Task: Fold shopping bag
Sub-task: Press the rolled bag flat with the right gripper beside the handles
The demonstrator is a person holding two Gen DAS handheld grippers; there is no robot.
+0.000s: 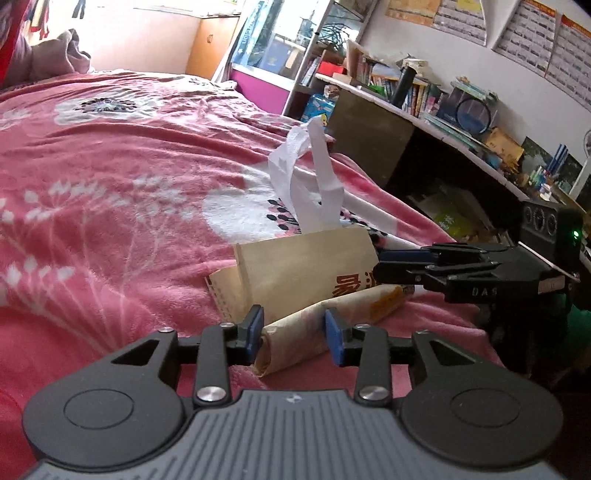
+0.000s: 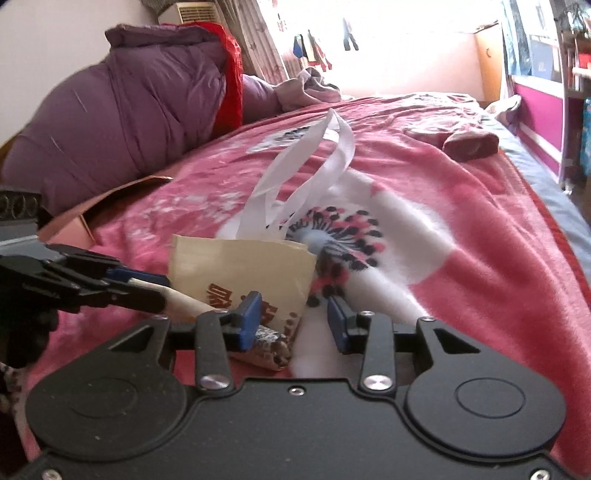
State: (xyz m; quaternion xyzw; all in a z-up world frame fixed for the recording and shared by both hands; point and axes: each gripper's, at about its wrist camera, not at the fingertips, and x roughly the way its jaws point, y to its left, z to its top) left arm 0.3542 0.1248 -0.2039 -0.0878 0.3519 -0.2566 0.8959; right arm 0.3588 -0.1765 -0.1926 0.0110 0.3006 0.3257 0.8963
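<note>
Nearest, the left claw straddles one end of the rolled-up shopping bag on the bed, jaws parted and pads clear of the roll, apparently released so the paper can settle. The right claw stands likewise parted over the other end, not clamping. Beyond, the white handles stick up, left free of the roll.

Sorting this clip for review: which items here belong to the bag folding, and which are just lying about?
Part of the job:
- shopping bag, beige, partly rolled, on the pink blanket
- its white handles
- left gripper, straddling the rolled end
- right gripper, at the other end

Lying about:
- purple quilt
- cardboard piece
- books on the shelf
- wall posters
</note>
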